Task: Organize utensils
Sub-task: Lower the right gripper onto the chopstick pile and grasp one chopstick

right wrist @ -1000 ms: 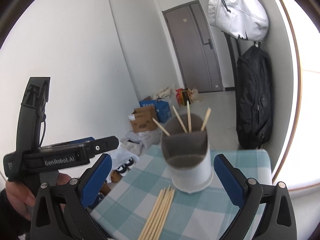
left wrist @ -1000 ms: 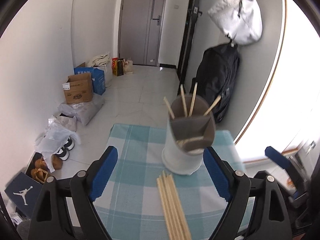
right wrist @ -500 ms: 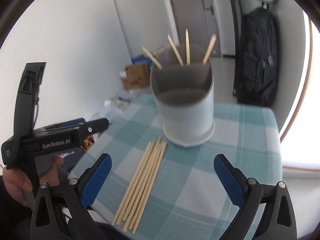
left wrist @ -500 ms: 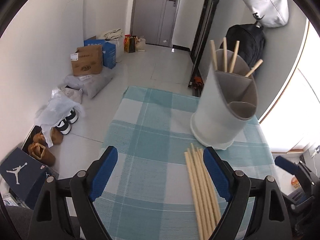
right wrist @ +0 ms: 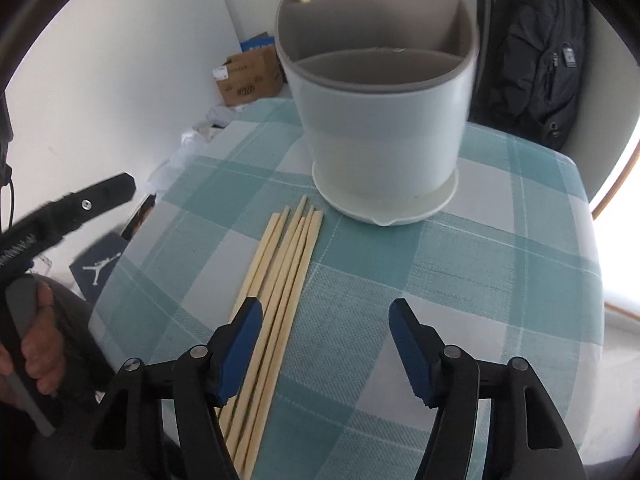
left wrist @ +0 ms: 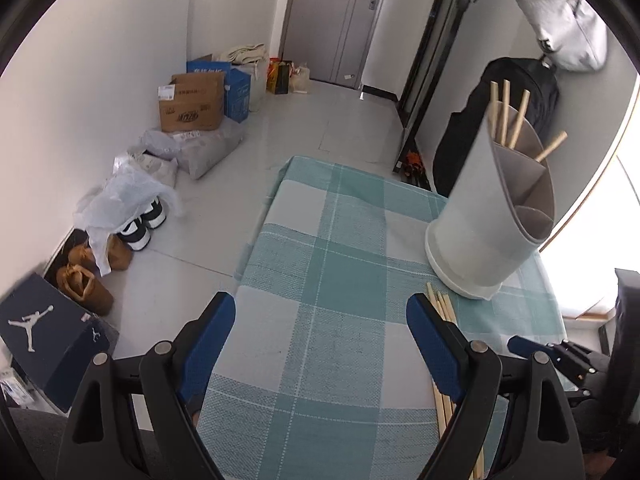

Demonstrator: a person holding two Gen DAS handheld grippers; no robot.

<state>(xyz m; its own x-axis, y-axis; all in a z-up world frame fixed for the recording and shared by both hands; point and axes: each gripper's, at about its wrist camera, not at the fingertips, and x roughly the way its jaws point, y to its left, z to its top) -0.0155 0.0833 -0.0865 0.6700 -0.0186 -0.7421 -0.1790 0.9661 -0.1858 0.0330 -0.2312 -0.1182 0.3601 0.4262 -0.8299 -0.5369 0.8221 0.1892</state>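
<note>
Hovering over a teal-and-white checked tablecloth [left wrist: 340, 280], the left gripper [left wrist: 320, 326] stands with its blue-padded jaws wide apart and nothing between them, only bare cloth. In this left wrist view a bundle of pale wooden chopsticks [left wrist: 440, 304] lies just to the right of the right-hand jaw, its far tips close to the base of a white round plastic utensil holder with grey inner dividers [left wrist: 472, 236]. Four more chopsticks [left wrist: 506, 114] stand in the holder's far compartment, leaning apart. At the right edge, part of the other black tool shows.

From the right wrist view, the right gripper [right wrist: 322, 342] has just been narrowing its jaws, yet a clear gap remains and the pads press on nothing. Its left pad sits over the near part of the loose bundle [right wrist: 280, 276]; most sticks run under or beside that pad rather than squarely between the two. The holder [right wrist: 380, 120] stands beyond, its near compartment empty. A hand [right wrist: 38, 344] grips the left tool's handle at lower left.

Judged from their look, the sticks are light, stiff and smooth, likely to roll or fan out if pinched loosely. A hold across the bundle near its middle, with the pads squarely crossing the sticks, seems safest; a grip near one end could let them swing or slip.
</note>
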